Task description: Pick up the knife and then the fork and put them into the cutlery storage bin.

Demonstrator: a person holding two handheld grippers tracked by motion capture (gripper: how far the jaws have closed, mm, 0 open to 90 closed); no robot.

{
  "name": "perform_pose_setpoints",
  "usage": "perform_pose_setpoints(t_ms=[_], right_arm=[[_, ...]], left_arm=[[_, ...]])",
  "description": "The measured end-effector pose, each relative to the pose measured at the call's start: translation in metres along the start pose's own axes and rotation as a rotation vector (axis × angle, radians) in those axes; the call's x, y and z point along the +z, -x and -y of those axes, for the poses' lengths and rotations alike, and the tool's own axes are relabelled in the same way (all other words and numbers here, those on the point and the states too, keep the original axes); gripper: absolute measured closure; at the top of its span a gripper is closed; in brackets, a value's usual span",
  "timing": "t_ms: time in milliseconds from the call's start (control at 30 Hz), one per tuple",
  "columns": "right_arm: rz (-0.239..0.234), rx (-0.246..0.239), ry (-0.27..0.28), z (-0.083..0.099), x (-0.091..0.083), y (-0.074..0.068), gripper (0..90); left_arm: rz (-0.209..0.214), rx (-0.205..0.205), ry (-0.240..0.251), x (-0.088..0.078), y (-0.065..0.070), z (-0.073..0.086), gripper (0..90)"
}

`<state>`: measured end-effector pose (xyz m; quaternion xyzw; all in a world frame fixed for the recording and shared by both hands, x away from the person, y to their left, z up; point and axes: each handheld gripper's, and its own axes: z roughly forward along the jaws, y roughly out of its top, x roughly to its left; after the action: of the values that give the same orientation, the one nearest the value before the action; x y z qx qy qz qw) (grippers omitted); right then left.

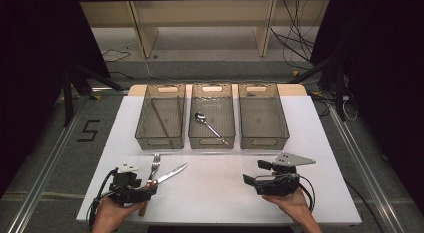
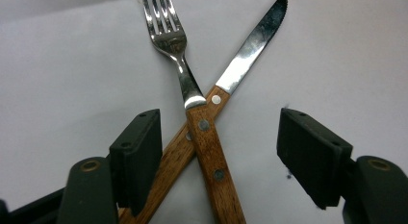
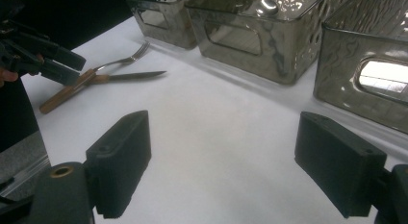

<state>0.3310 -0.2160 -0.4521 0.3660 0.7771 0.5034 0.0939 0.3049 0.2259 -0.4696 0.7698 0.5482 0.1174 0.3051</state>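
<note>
White tabletop (image 1: pixel 220 193) is carrying three smoky translucent bins in a far row: the left bin (image 1: pixel 161 117) is holding what are probably chopsticks (dim through the plastic), the middle bin (image 1: pixel 212 115) a spoon (image 1: pixel 210 126), the right bin (image 1: pixel 262 115) looking empty. Left gripper (image 2: pixel 219 137) is hovering at the near left, jaws wide apart and holding nothing, straddling the crossed wooden handles of the fork (image 2: pixel 192 104) and knife (image 2: pixel 240 65); right gripper (image 3: pixel 240 161) is idling at the near right, equally spread and empty. Judged step is cutlery sorting, approach phase, so the next move is calling for lowering and pinching one handle only, likely the fork lying on top.
</note>
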Motion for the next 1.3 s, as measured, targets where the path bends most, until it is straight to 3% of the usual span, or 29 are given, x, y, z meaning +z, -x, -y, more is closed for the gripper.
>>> perform_pose_setpoints(t_ms=[400,967,1300], right_arm=[[-0.01,-0.003,0.0,0.005,-0.002,-0.006,20.8],[-0.013,-0.014,-0.005,0.005,-0.002,-0.011,21.3],[-0.017,-0.015,-0.009,0.006,-0.002,-0.011,21.7]], left_arm=[[-0.025,0.013,-0.017,0.0,0.002,0.003,39.5],[-0.039,0.054,-0.063,0.004,0.009,0.01,58.0],[-0.046,0.04,-0.059,0.009,0.008,0.012,66.6]])
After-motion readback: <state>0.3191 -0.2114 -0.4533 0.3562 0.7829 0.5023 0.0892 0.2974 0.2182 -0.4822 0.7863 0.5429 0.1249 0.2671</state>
